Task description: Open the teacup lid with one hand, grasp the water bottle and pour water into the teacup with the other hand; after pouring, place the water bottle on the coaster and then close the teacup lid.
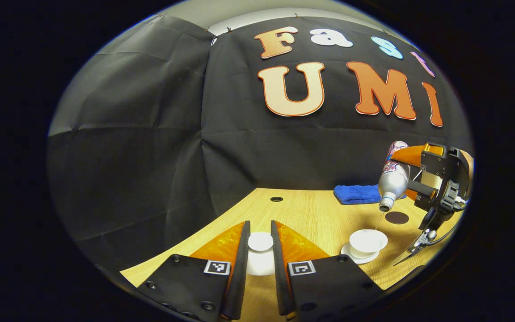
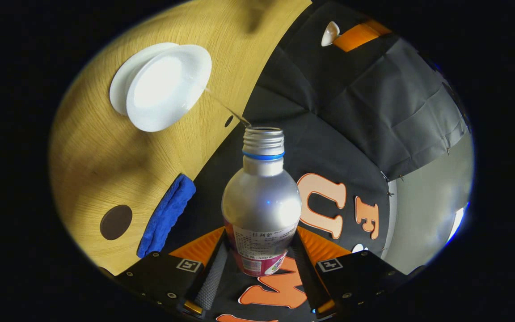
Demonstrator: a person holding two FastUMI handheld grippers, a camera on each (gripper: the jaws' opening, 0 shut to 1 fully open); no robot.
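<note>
Our right tongs clamp the silver water bottle, tipped mouth-down, a thin stream running into the open teacup on the counter. Its label print is too small to read. Our left tongs pinch the white lid.

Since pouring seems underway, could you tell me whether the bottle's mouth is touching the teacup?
Apart. The left gripper view shows the bottle tilted above the teacup, with table and a thin stream of water in the gap between its mouth and the rim.
</note>
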